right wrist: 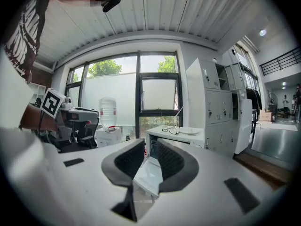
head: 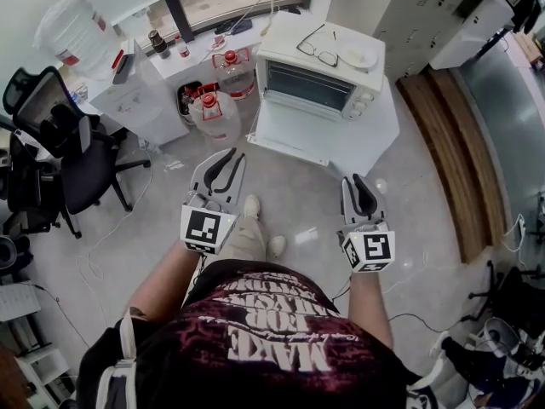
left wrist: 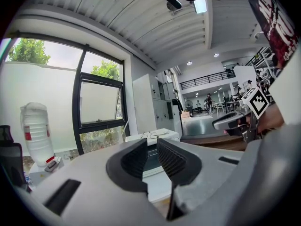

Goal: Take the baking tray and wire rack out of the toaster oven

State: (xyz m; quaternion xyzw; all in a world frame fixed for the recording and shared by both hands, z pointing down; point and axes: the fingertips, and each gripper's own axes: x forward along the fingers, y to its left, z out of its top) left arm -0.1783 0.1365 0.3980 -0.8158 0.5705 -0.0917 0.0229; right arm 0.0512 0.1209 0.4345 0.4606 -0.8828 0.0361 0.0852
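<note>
The white toaster oven [head: 319, 75] stands on a low white table [head: 341, 139] ahead of me, its glass door facing me and apparently closed. I cannot make out the baking tray or the wire rack behind the dark glass. Glasses [head: 317, 48] and a white plate [head: 358, 56] lie on the oven's top. My left gripper [head: 223, 167] hovers short of the table's left corner, its jaws slightly apart with nothing between them. My right gripper [head: 362, 190] hangs just before the table's front edge, also narrowly open and empty. The oven [left wrist: 162, 134] shows over the left jaws [left wrist: 151, 154], and the oven [right wrist: 188, 138] beyond the right jaws [right wrist: 149, 157].
Two water jugs with red caps [head: 223, 92] stand on the floor left of the table. A black office chair [head: 60, 152] is at the far left, and a big water bottle [head: 77, 32] rests on a white cabinet. A wooden platform [head: 451, 143] runs along the right.
</note>
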